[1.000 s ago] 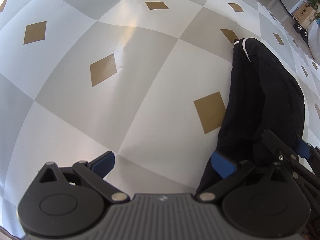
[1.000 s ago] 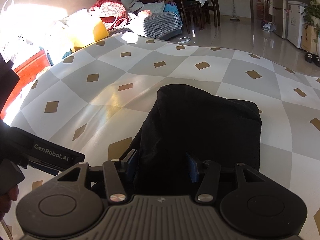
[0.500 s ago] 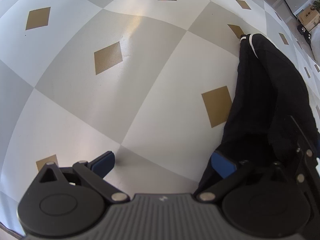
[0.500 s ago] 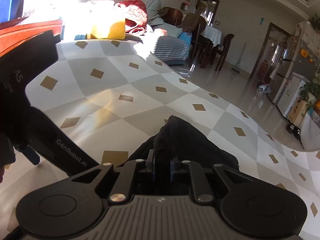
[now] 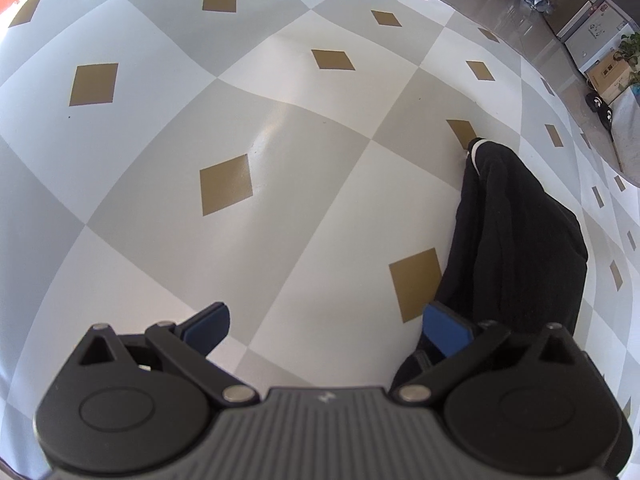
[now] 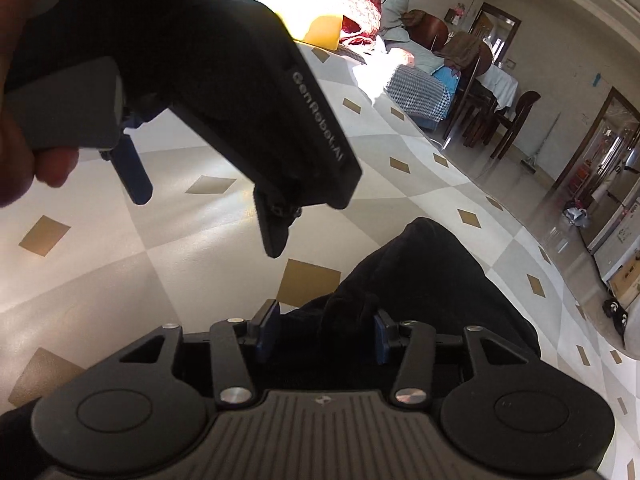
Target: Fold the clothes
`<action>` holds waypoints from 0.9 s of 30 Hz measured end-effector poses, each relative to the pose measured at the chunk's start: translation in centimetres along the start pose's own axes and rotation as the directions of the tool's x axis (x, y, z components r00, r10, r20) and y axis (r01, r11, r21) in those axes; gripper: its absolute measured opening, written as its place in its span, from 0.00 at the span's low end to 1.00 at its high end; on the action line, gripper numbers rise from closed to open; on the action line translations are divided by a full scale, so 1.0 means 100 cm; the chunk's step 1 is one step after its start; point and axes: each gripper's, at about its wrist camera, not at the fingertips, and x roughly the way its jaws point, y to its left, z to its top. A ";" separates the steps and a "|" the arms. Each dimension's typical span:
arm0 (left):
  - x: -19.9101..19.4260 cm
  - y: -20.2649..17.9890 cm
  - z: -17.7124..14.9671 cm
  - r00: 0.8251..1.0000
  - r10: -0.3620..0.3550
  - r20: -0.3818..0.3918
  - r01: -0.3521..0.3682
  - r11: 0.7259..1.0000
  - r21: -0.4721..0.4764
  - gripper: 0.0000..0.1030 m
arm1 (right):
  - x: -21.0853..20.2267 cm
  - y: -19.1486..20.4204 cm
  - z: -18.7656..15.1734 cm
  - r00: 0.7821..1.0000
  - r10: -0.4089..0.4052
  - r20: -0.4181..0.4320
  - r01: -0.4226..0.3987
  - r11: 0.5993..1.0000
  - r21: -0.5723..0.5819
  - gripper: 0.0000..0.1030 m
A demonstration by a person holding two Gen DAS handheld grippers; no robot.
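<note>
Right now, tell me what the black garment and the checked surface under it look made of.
Garment: soft matte knit, maybe fleece or cotton; it slumps in thick folds with no sheen. Surface: smooth glossy sheet, likely vinyl or oilcloth; it mirrors the light and ripples slightly.

Work surface (image 5: 248,152): glossy grey-and-white check with gold diamonds, sun glare across the middle. Behind it, blown-out sunlight at top, hitting a yellow box (image 6: 326,30) and a red heap (image 6: 356,0). Next to those, a checked blanket (image 6: 416,86) and blue cloth. Dark wooden chairs (image 6: 516,120) around a white-clothed table (image 6: 500,80). Beige walls, dark-framed doorway (image 6: 496,26), coved ceiling edge. Shiny tiled floor (image 6: 532,184) reflecting light. Far right: fridge (image 5: 592,20), cardboard box (image 5: 608,76), potted plant (image 5: 630,46).
</note>
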 end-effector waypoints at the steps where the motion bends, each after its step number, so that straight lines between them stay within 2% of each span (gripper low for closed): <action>1: -0.002 -0.004 0.001 1.000 -0.015 0.008 0.015 1.000 0.010 1.00 | 0.002 0.001 0.000 1.000 0.004 -0.003 -0.004 1.000 -0.006 0.50; 7: -0.001 -0.024 0.004 0.996 -0.092 0.016 0.091 0.994 0.065 1.00 | 0.009 0.006 0.000 1.000 -0.002 -0.007 0.001 1.000 -0.027 0.54; 11: 0.006 -0.037 0.005 0.994 -0.113 0.004 0.112 0.987 0.118 1.00 | 0.009 0.006 0.003 1.000 -0.007 -0.030 0.006 0.999 -0.047 0.55; 15: 0.016 -0.044 0.005 0.998 -0.068 0.009 0.065 0.985 0.157 1.00 | 0.001 0.004 0.004 0.999 0.001 -0.048 -0.004 0.998 -0.065 0.56; 19: 0.023 -0.042 0.004 0.999 -0.049 -0.004 0.049 0.986 0.157 1.00 | -0.010 0.001 0.001 0.998 0.016 -0.060 -0.019 0.998 -0.059 0.56; 27: 0.035 -0.038 0.000 0.998 0.057 -0.013 -0.054 0.981 0.184 1.00 | -0.039 -0.008 -0.013 0.994 0.052 -0.093 -0.050 0.999 0.019 0.56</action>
